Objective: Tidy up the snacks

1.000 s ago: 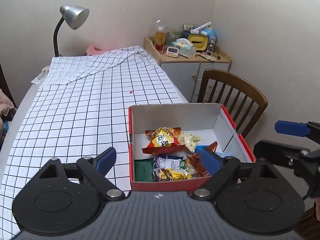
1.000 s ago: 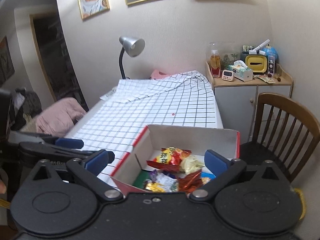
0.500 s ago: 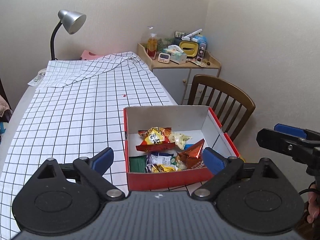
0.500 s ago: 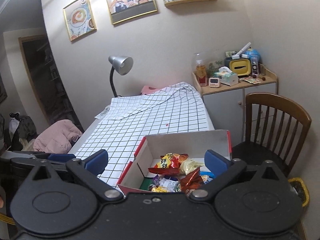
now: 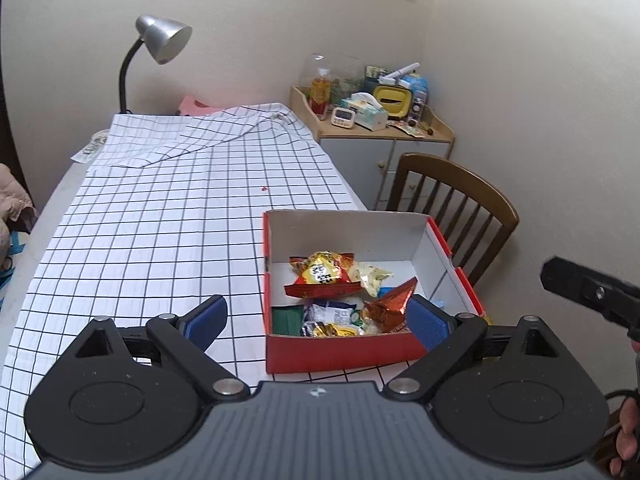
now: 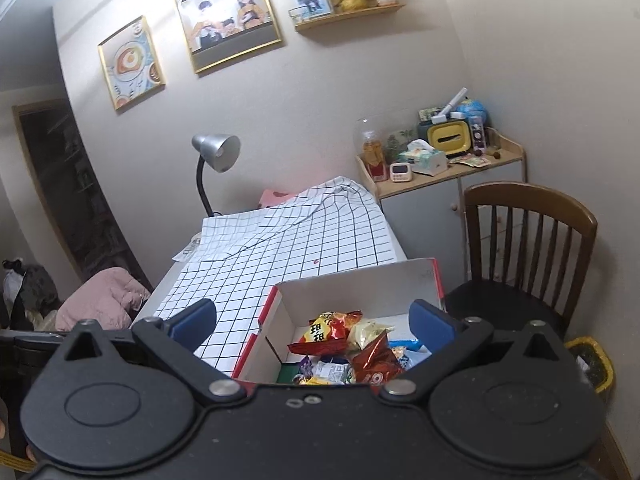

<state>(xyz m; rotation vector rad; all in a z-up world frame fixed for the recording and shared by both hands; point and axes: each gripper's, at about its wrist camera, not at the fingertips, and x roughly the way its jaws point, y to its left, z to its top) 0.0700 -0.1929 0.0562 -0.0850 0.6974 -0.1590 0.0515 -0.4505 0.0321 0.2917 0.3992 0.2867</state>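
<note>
Left wrist: my left gripper is spread wide, holding nothing, above the table short of the red box. The snack packets sit piled inside it, just ahead.

Right wrist: my right gripper is wide open and empty too, box ahead and below.

Could be pre-sorting or finished; can't tell.

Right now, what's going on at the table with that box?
A person holds both grippers above the near edge of the checked tablecloth. The left gripper and the right gripper are both open and empty, facing the red box. Snack packets are piled loose inside it, an orange-yellow packet on top. Nothing is gripped yet.
</note>
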